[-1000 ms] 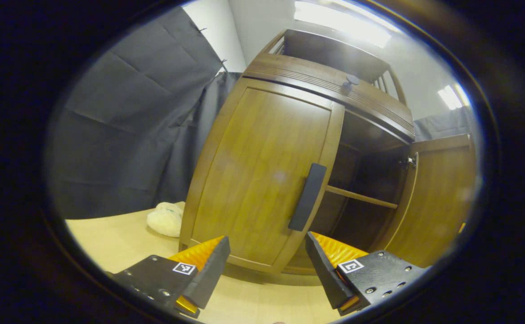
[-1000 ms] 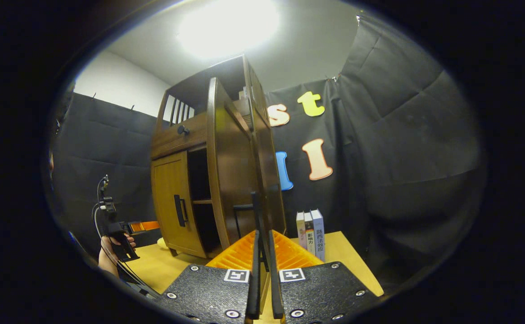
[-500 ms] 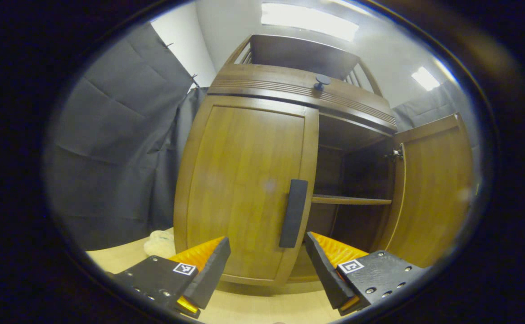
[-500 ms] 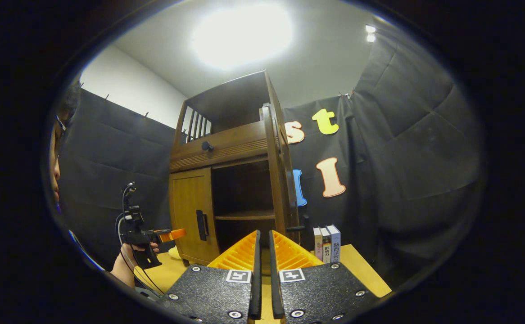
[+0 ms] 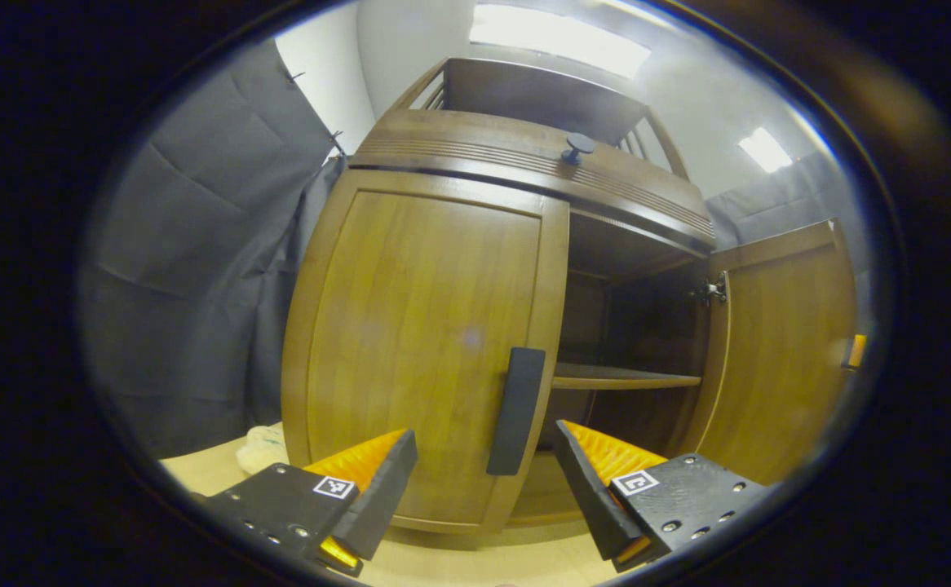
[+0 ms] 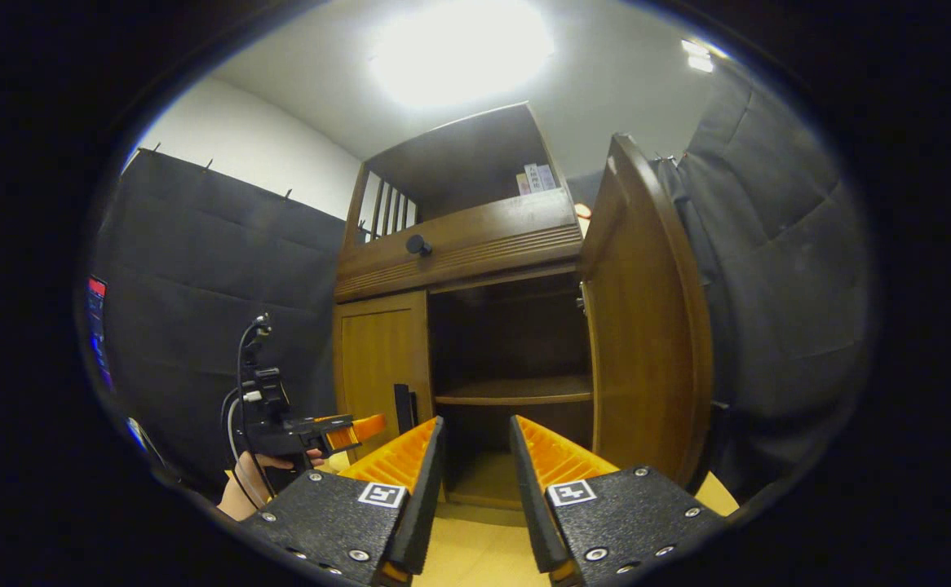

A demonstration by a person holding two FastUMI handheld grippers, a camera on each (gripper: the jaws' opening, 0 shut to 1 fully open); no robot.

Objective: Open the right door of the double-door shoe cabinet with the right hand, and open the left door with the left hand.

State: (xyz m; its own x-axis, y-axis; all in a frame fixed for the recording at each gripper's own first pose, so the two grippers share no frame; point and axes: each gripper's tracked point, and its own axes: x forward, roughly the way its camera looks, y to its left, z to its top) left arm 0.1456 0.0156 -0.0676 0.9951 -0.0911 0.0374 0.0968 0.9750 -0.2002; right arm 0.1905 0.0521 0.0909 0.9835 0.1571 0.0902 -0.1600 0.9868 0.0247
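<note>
The wooden shoe cabinet fills the left gripper view. Its left door is closed, with a dark vertical handle on its right edge. My left gripper is open close in front of that handle, whose lower end sits between the fingers without touching them. The right door stands swung out, baring a shelf. In the right gripper view, my right gripper is open and empty, facing the bare compartment beside the open right door. A hand holds the left gripper near the left door's handle.
A drawer with a round knob runs above the doors. Books stand in the top shelf. A pale plush thing lies on the wooden table left of the cabinet. Black cloth walls the booth on both sides.
My right gripper let go of the right door's handle, turned to face the cabinet's inside and opened. My left gripper came closer to the left door's handle.
</note>
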